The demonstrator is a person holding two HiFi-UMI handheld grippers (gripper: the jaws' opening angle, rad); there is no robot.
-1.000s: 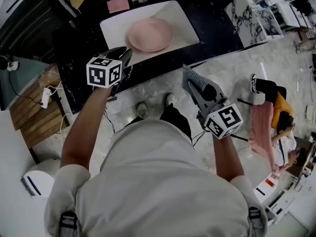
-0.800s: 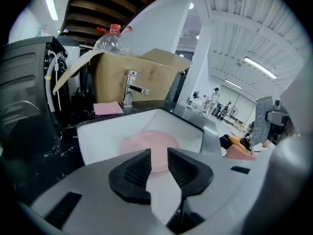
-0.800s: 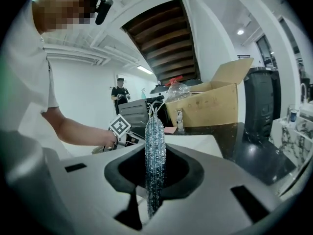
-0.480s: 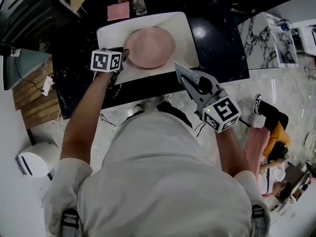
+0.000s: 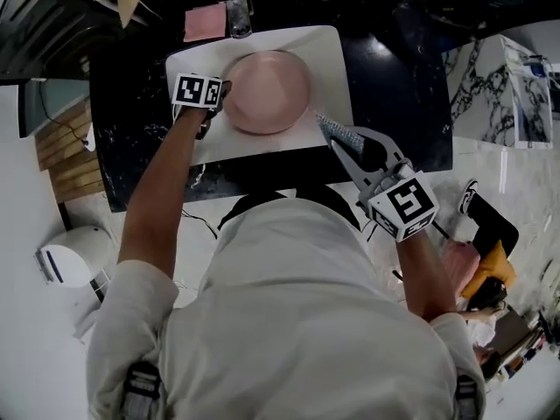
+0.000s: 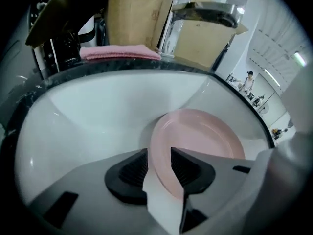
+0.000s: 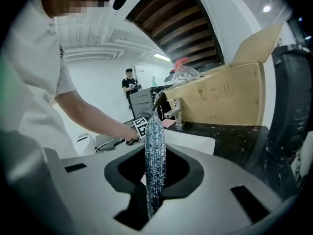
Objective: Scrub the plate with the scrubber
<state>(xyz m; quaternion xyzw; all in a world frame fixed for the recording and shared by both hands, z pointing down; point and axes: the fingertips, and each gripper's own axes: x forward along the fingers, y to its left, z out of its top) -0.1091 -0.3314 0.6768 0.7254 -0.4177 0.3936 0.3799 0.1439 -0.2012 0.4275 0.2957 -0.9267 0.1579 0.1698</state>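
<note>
Beneath and ahead of the left gripper (image 6: pixel 159 166): black surface (image 5: pixel 394 77) with a white sink (image 6: pixel 93 106) sunk into it. In the sink, pink plate (image 6: pixel 203 138), near rim standing between the left gripper's jaws. Jaws wide apart, just been opening, not closed on the rim. Off to that gripper's right, over the surface's near edge, right gripper (image 7: pixel 154 175) clamped on the glittery scrubber (image 7: pixel 155 141), upright between its jaws, apart from the plate.
</note>
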